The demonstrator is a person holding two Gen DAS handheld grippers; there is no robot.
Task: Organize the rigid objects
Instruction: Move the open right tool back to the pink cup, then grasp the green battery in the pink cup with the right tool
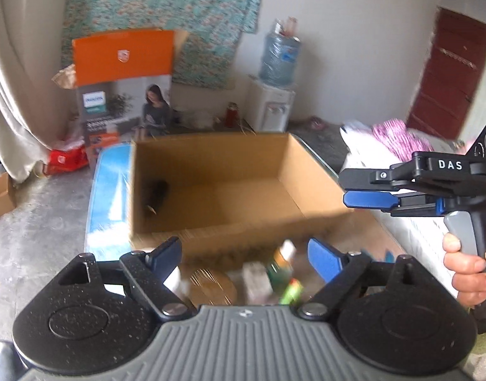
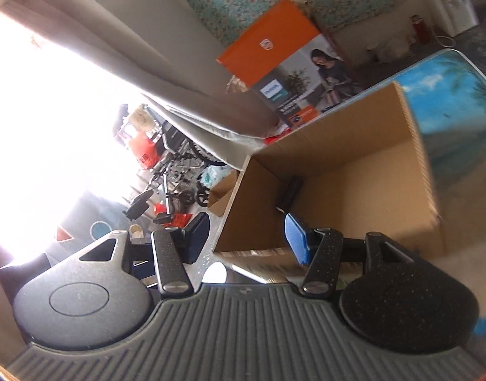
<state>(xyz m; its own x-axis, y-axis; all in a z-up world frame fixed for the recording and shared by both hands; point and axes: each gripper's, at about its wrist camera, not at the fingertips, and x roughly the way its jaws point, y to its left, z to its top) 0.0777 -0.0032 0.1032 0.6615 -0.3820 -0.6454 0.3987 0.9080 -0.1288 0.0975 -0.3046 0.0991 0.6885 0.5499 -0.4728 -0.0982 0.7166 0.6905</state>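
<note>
An open cardboard box (image 1: 211, 190) stands on the table, with a dark cylindrical object (image 1: 155, 195) lying against its left wall. My left gripper (image 1: 243, 250) is open before the box's near wall, nothing between its pads. Under it lie blurred small items: a green bottle (image 1: 279, 266), a round cork disc (image 1: 211, 285) and a small white carton (image 1: 257, 281). My right gripper (image 1: 344, 188), held by a hand (image 1: 465, 263), comes in side-on at the right of the box. In its own view the right gripper (image 2: 246, 236) stands open and empty over the box (image 2: 338, 174) corner, near the dark object (image 2: 292, 190).
A tall orange and grey product carton (image 1: 122, 63) stands behind the box. A water dispenser (image 1: 274, 101) is at the back wall. The table (image 1: 109, 190) has a blue printed top. Pink and white cloth (image 1: 392, 136) lies at the right. A curtain (image 1: 20, 95) hangs on the left.
</note>
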